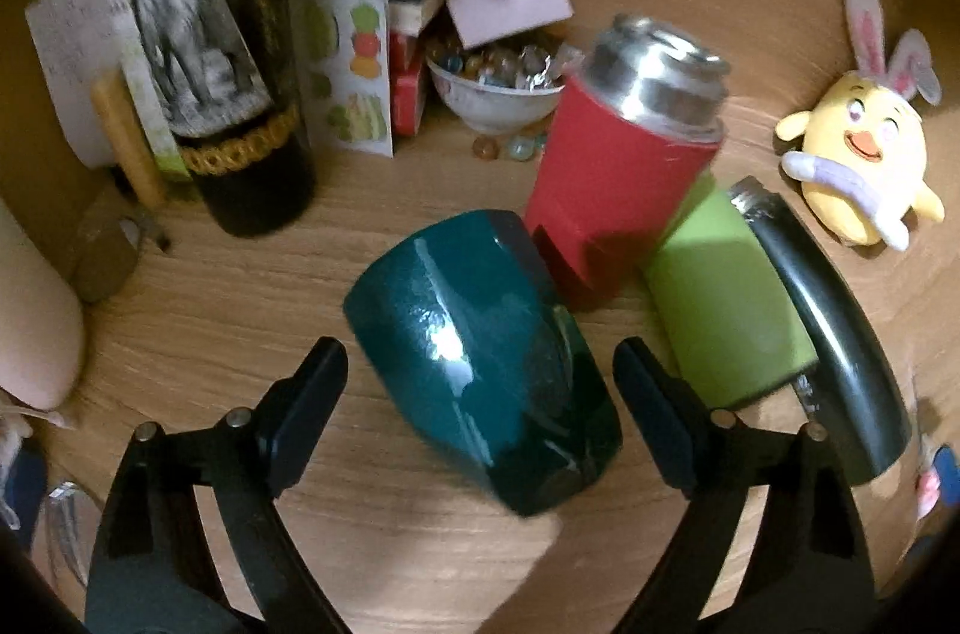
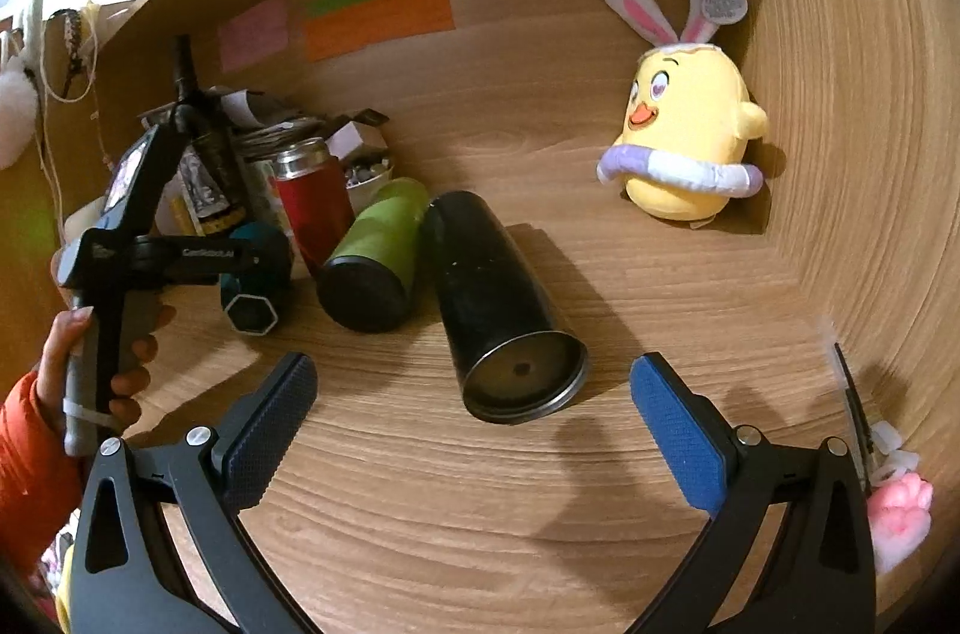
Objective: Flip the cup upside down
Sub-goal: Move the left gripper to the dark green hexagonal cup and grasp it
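Holding our left claw (image 1: 480, 394) wide, we see the teal cup (image 1: 480, 352) lying on its side between the fingers, touching neither pad. Our right claw (image 2: 474, 424) gapes too — the black tumbler (image 2: 498, 298) lies just ahead, on the wooden shelf (image 2: 450, 514).
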Available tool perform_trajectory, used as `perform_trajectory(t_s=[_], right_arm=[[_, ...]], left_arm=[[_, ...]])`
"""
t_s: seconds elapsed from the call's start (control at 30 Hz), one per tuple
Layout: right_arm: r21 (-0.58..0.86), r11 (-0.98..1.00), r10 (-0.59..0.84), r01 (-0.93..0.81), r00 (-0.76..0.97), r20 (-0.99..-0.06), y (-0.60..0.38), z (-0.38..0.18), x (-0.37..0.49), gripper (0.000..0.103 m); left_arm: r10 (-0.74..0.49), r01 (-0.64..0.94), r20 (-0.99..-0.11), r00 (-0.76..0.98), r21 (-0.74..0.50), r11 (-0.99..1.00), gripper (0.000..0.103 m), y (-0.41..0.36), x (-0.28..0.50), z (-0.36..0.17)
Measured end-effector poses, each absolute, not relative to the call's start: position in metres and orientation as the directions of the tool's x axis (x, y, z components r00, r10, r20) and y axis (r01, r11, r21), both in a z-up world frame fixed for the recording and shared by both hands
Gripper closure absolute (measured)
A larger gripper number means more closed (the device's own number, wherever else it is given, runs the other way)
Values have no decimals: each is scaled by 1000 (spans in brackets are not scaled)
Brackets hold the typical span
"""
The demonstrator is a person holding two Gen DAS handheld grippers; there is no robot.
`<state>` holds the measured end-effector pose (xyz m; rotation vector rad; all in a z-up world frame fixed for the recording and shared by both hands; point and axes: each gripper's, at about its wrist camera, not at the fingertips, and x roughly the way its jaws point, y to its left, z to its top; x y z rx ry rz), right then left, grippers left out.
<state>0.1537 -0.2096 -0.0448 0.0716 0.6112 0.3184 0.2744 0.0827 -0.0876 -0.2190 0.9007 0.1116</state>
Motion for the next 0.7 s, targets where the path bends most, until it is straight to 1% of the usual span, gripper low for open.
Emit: perform_trajectory(t_s=[0.07, 0.17, 0.4, 0.57, 0.7], right_arm=[[171, 948, 318, -269, 768, -557, -212, -47, 157, 0], [174, 949, 315, -262, 767, -559, -213, -47, 158, 0], [179, 948, 319, -264, 767, -557, -214, -45, 153, 0], [162, 948, 317, -273, 776, -546, -212, -40, 143, 0], [160, 947, 321, -280, 782, -534, -213, -36, 132, 0]], left_arm=[[0, -207, -799, 602, -155, 966, 17, 85, 281, -93], [-3, -206, -799, 602, -159, 966, 19, 86, 287, -96], [-14, -196, -792, 611, -169, 966, 30, 86, 277, -98], [-17, -187, -792, 610, -165, 968, 31, 82, 256, -96], [-29, -151, -789, 614, -153, 977, 31, 71, 231, -96]])
